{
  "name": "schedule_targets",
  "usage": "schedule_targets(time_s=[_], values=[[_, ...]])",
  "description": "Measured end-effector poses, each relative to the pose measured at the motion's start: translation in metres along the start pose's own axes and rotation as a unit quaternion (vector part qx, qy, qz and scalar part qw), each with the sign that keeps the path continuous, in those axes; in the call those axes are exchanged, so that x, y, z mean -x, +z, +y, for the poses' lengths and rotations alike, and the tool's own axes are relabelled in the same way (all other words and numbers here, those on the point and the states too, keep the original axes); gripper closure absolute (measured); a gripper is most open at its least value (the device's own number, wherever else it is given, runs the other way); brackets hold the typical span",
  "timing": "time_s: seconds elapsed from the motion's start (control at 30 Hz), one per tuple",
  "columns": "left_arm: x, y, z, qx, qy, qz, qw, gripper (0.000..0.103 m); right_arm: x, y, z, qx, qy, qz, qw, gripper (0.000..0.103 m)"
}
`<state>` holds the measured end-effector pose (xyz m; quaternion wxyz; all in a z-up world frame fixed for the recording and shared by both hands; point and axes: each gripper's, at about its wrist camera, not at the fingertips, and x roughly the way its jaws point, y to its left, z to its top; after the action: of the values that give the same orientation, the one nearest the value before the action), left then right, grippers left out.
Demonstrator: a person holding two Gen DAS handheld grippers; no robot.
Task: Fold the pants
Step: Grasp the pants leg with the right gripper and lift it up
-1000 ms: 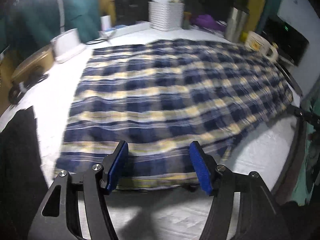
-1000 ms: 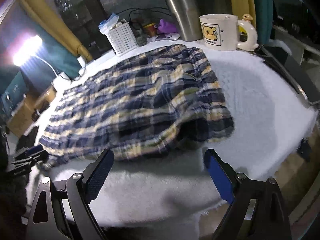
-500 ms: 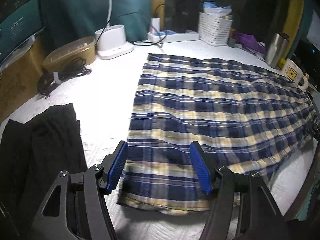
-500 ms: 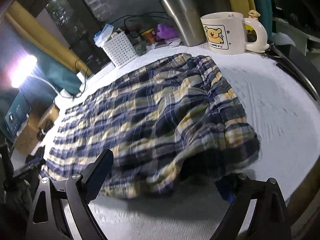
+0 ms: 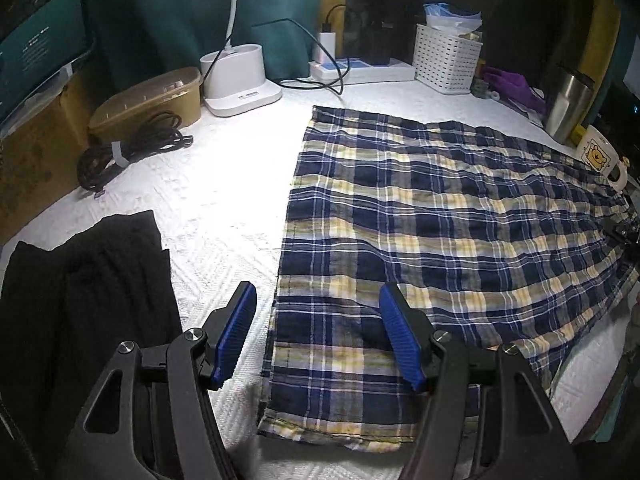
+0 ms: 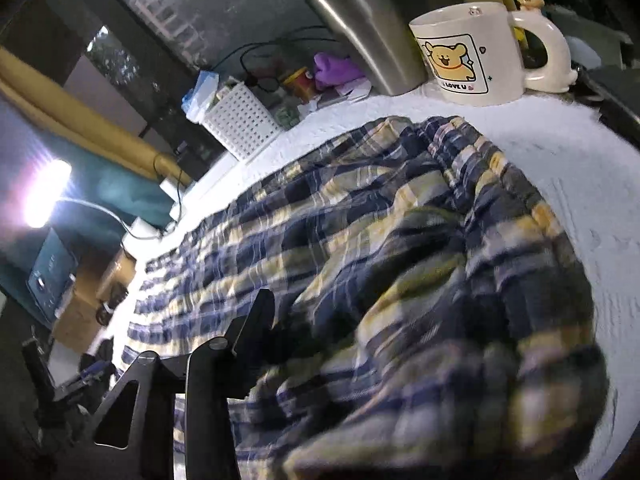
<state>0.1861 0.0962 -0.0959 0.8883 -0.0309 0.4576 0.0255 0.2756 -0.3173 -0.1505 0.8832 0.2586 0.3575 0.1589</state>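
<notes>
Navy and yellow plaid pants [image 5: 440, 216] lie flat across the white table cover [image 5: 208, 208]. My left gripper [image 5: 318, 336] hovers open over the hem end's near corner, blue pads [image 5: 236, 332] apart, with the pants' left edge running between them. In the right wrist view the pants' other end [image 6: 400, 240] is bunched and raised. My right gripper [image 6: 380, 340] has its jaws closing with that fabric between them. Its left finger [image 6: 256, 320] touches the cloth, and cloth hides its right finger. The picture is blurred there.
A black garment [image 5: 80, 300] lies at the near left. A coiled cable [image 5: 132, 148], a brown tub [image 5: 152, 96], a white lamp base [image 5: 240, 84] and a white basket [image 5: 448, 56] line the back. A steel tumbler [image 6: 368, 28] and a bear mug [image 6: 472, 52] stand by the right end.
My left gripper swung left along the pants to the hem end. My right gripper pushed onto the other end, its jaws narrowed, and the fabric bunched up over its right finger.
</notes>
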Motion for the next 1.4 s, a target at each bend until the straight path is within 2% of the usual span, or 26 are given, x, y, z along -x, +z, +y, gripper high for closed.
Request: schedule_targets(time_s=[0.1, 0.3, 0.5, 0.57, 0.6, 0.7, 1.0, 1.4], values=[[0.000, 0.000, -0.002, -0.002, 0.001, 0.002, 1.0000, 0.039, 0.001, 0.000, -0.005, -0.005, 0.006, 0.000, 1.000, 0.062], [0.001, 0.001, -0.015, -0.015, -0.003, 0.002, 0.9999, 0.039, 0.003, 0.002, -0.013, -0.024, 0.015, 0.000, 1.000, 0.062], [0.003, 0.002, -0.022, -0.023, -0.006, 0.000, 0.9997, 0.039, 0.003, 0.008, -0.009, -0.010, -0.005, -0.013, 1.000, 0.062], [0.006, 0.002, -0.022, -0.022, -0.004, -0.002, 0.9997, 0.039, 0.006, 0.009, -0.006, 0.007, 0.000, -0.018, 1.000, 0.072], [0.007, 0.002, -0.021, -0.022, -0.003, -0.002, 0.9998, 0.039, 0.007, 0.009, -0.006, 0.012, -0.003, -0.020, 1.000, 0.084], [0.009, 0.003, -0.018, -0.018, 0.000, -0.004, 0.9998, 0.039, 0.014, 0.009, -0.010, 0.019, -0.006, -0.032, 0.999, 0.091], [0.015, 0.005, -0.022, -0.028, -0.007, -0.013, 0.9995, 0.039, 0.036, 0.009, -0.011, 0.041, -0.016, -0.053, 0.998, 0.096], [0.022, 0.006, -0.026, -0.040, -0.013, -0.025, 0.9988, 0.039, 0.077, 0.014, -0.035, 0.024, -0.048, -0.090, 0.995, 0.097]])
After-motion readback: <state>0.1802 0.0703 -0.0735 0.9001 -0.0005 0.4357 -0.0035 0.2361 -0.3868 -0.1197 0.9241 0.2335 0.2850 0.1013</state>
